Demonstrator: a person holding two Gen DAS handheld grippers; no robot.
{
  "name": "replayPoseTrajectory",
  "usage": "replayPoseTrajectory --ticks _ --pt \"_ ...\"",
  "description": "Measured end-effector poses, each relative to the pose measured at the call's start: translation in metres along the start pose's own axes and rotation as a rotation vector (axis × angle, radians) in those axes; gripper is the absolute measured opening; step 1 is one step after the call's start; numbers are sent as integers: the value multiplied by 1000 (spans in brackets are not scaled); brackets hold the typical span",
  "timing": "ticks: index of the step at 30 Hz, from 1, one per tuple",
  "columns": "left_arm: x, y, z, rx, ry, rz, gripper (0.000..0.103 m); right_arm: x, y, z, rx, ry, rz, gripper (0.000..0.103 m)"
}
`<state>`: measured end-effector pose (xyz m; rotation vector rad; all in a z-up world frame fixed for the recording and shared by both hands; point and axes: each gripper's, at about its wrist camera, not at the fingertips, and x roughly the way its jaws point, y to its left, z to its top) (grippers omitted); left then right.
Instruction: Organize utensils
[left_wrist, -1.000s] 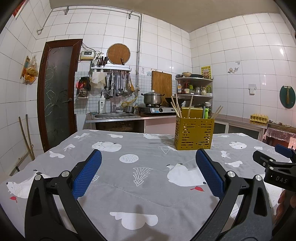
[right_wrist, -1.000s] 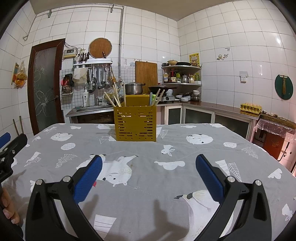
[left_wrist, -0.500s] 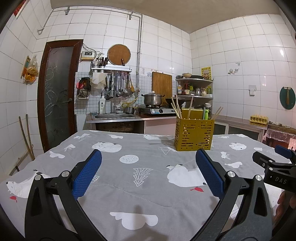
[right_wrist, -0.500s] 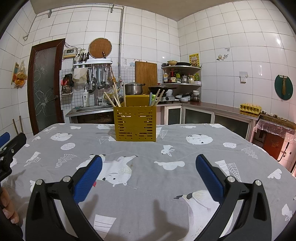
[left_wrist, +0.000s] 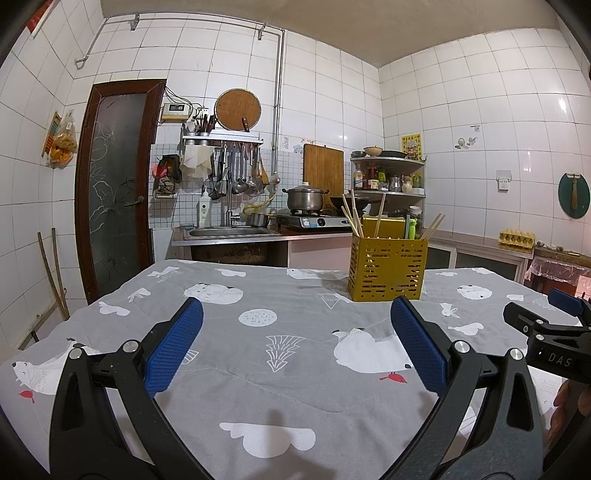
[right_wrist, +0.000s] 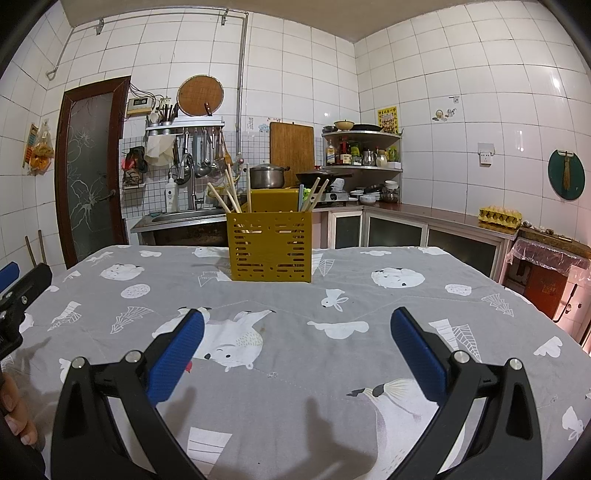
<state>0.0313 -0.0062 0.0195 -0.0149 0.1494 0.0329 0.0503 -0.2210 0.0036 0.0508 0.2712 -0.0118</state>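
while both wrist views have barely shifted over the last second, the grey animal-print tablecloth (right_wrist: 369, 387) fills the lower half of each frame with no loose utensils showing on it. the yellow slotted caddy (right_wrist: 270, 249) sits centre frame in the right view and right of centre in the left view (left_wrist: 388, 269), chopsticks (right_wrist: 225, 197) already standing in it. the left gripper (left_wrist: 295, 349) and right gripper (right_wrist: 295, 352) hover low in frame, fingers spread wide, holding nothing. with so little changed, i'd guess the sorting is either finished or not yet started.
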Motion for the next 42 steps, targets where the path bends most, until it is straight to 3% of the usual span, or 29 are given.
replayPoseTrajectory --ticks 42 --pt "-3 -1 6 -4 -5 2 98 0 0 -1 -2 0 0 99"
